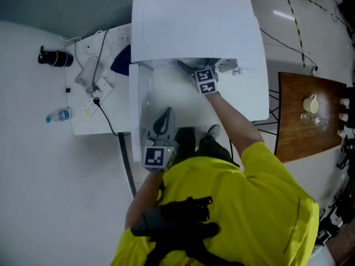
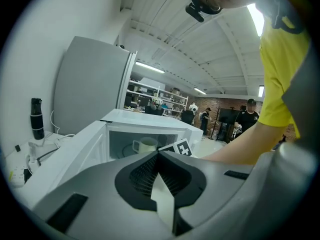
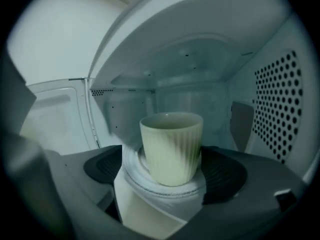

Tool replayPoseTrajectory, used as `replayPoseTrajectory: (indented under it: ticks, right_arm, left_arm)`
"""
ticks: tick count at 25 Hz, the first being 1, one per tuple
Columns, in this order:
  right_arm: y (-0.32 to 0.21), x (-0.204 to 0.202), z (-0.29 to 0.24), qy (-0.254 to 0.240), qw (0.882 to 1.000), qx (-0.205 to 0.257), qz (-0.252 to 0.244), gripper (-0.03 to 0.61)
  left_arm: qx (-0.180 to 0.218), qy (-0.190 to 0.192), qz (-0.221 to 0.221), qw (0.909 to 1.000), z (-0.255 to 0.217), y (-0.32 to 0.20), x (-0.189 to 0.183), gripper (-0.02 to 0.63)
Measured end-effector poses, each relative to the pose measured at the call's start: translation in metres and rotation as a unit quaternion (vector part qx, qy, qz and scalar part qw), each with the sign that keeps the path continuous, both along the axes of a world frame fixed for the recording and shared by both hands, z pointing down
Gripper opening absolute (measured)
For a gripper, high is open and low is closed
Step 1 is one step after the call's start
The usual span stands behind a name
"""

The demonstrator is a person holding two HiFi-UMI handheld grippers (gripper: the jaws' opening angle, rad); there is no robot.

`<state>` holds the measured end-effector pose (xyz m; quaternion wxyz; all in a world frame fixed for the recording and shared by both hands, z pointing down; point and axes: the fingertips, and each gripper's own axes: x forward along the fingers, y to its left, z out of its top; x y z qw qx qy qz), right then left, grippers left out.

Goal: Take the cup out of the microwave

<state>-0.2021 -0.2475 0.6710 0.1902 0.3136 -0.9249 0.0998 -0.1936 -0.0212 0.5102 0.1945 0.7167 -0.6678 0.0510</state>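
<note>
The pale ribbed cup (image 3: 172, 146) stands upright on the white turntable ring (image 3: 165, 191) inside the open white microwave (image 1: 194, 26). My right gripper (image 3: 167, 178) reaches into the cavity. Its jaws are open, with the cup between the two dark pads (image 3: 102, 166) and no pad seen pressing on it. In the head view only its marker cube (image 1: 206, 82) shows at the microwave's mouth, and the cup is hidden. My left gripper (image 1: 162, 123) hangs lower, in front of the microwave, with its tips together and nothing in them (image 2: 160, 156). From there the cup (image 2: 146, 145) shows inside.
The microwave door (image 1: 136, 110) stands open to the left. On the white table (image 1: 83, 121) at the left lie cables, a black bottle (image 1: 55, 57) and a water bottle (image 1: 58, 115). A wooden table (image 1: 305, 115) with small cups stands at the right. People stand far behind.
</note>
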Motion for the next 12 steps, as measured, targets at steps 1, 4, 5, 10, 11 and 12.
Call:
replayPoseTrajectory:
  ticks: [1,4,5,10,11,12]
  right_arm:
    - [-0.004,-0.002,0.001,0.0,1.0,0.0,0.003,0.503]
    - [-0.019,-0.008,0.008,0.011,1.0,-0.005,0.007,0.505]
    - [-0.023,-0.01,0.01,0.015,1.0,-0.005,0.008,0.505]
    - [-0.038,-0.021,0.017,0.037,0.999,-0.003,-0.002,0.506]
    - [-0.04,-0.023,0.018,0.04,0.999,-0.004,-0.005,0.508]
    - [-0.041,-0.024,0.019,0.041,0.999,-0.001,-0.005,0.504]
  left_arm:
    - [-0.002,0.002,0.0,1.0,0.002,-0.001,-0.002,-0.008]
    - [-0.01,0.006,-0.004,0.9999,0.01,-0.002,-0.009,-0.008]
    - [-0.012,0.007,-0.006,0.9999,0.012,-0.001,-0.011,-0.008]
    - [-0.016,0.015,-0.016,0.9996,0.017,0.001,-0.025,-0.008]
    - [-0.016,0.016,-0.018,0.9996,0.017,0.0,-0.027,-0.008]
    - [-0.016,0.016,-0.018,0.9996,0.017,-0.001,-0.028,-0.008]
